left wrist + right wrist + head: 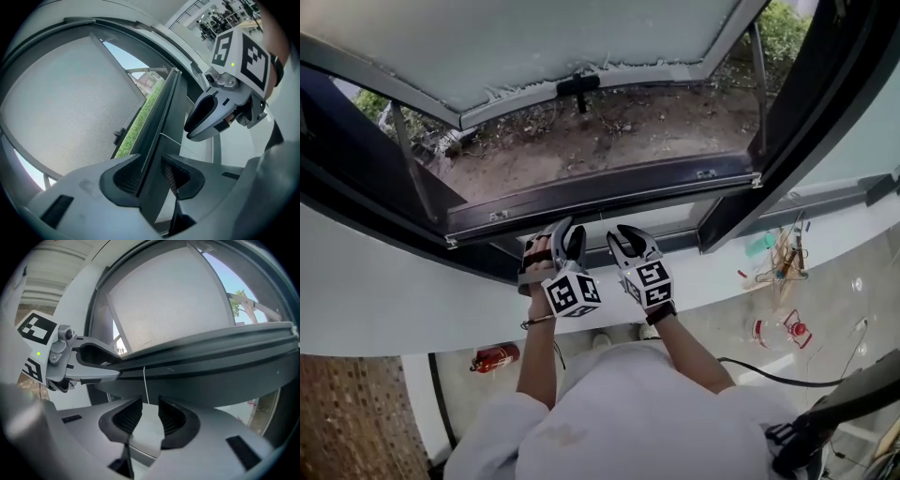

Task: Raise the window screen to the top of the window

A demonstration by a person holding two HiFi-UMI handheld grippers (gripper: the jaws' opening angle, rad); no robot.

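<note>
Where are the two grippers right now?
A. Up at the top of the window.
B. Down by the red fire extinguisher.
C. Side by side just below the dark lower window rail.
C: the head view shows the left gripper and right gripper side by side just under the dark lower rail.

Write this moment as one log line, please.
left hand-held gripper: open | right hand-held gripper: open | both by window frame
</note>
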